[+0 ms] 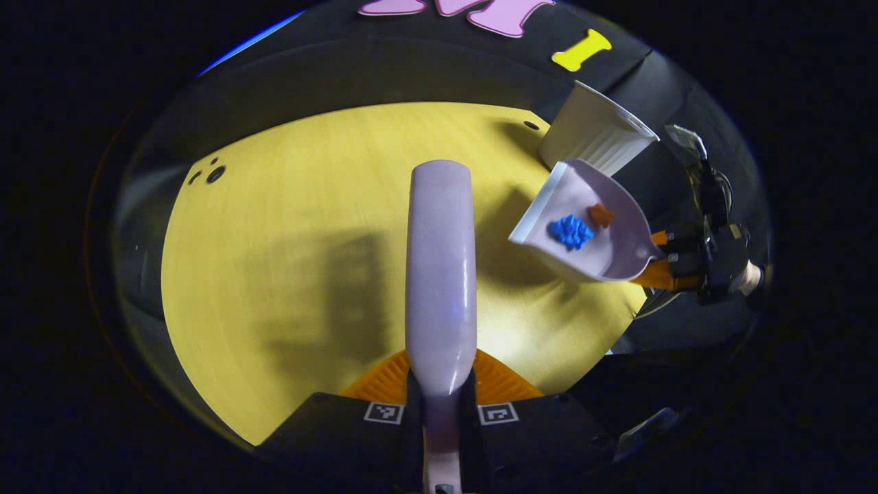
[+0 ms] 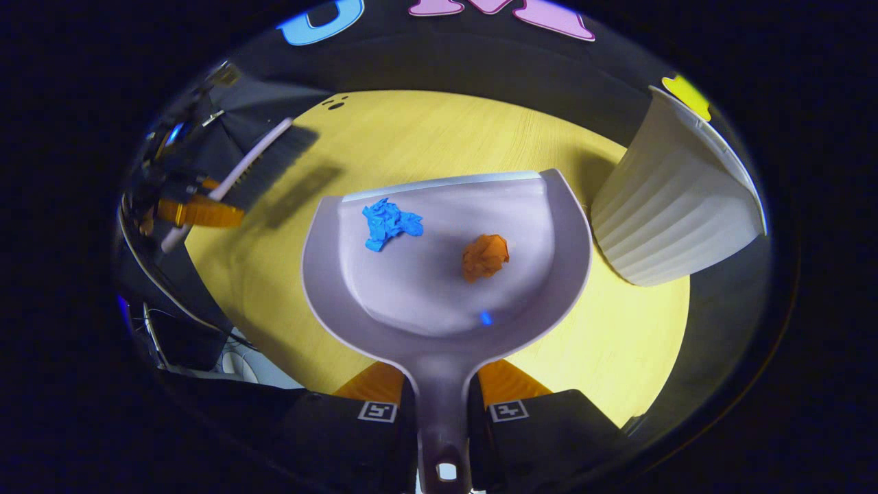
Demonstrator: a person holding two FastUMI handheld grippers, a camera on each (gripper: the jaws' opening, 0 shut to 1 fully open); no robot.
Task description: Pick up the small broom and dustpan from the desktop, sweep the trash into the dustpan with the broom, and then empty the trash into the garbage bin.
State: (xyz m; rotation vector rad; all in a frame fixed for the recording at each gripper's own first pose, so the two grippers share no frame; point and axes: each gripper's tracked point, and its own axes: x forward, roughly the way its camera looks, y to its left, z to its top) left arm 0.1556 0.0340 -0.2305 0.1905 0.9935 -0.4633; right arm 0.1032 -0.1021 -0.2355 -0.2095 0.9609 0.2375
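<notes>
Left gripper (image 1: 440, 387) clamped on broom (image 1: 440, 274) handle, held over the yellow desktop (image 1: 288, 226); bristles seen from right gripper view. Right gripper (image 2: 440, 391) clamped on dustpan (image 2: 446, 274) handle, pan raised beside white garbage bin (image 2: 672, 213), carrying blue scrap (image 2: 389, 224) and orange scrap (image 2: 485, 256).

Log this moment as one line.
phase: carrying to bin | left gripper: shut on broom | right gripper: shut on dustpan | trash: in pan | bin: beside pan
</notes>
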